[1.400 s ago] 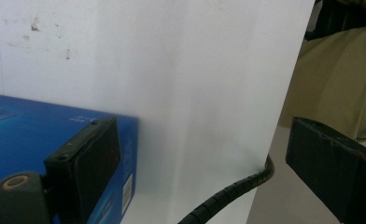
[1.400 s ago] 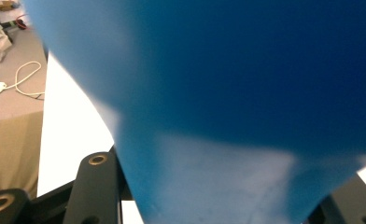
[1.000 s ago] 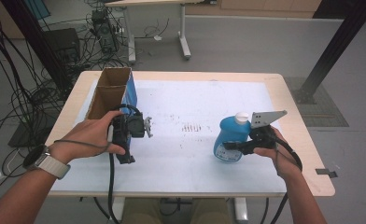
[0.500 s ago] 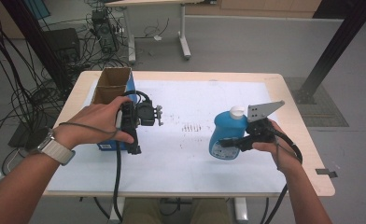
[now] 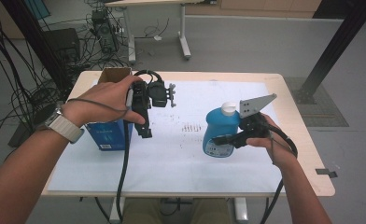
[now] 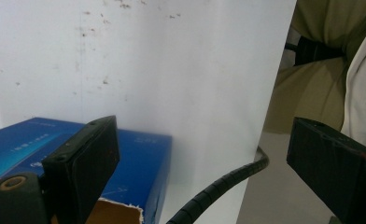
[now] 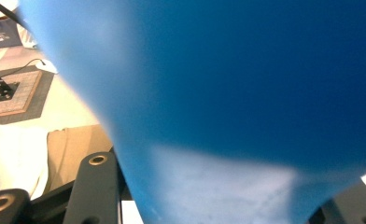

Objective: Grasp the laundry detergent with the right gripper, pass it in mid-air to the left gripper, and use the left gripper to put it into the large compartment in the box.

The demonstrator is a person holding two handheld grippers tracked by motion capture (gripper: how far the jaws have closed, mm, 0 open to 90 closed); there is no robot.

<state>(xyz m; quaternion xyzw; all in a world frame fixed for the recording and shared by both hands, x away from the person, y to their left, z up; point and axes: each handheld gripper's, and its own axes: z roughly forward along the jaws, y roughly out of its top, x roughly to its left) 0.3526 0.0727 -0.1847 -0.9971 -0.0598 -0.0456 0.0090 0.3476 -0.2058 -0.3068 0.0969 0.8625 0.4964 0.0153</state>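
the blue bottle, white-capped and upright, is clamped between the jaws of the right hand-held gripper, which grips its lower body from the side; in the right gripper view the bottle sits hard against the camera between both jaws. compared with the earlier frames the bottle has been lifted: it now hangs clear of the white-covered surface, and has shifted slightly toward the left hand-held gripper.

the left hand-held gripper is open, jaws standing wide apart with nothing between them. since the earlier frames it has risen and moved away from the person, and is now held above and just beside the open cardboard box. in the left gripper view the box's blue side lies below and behind the left jaw, the surface beyond it.

the box stands on the surface directly under the left hand, well apart from the bottle. its position is unchanged.
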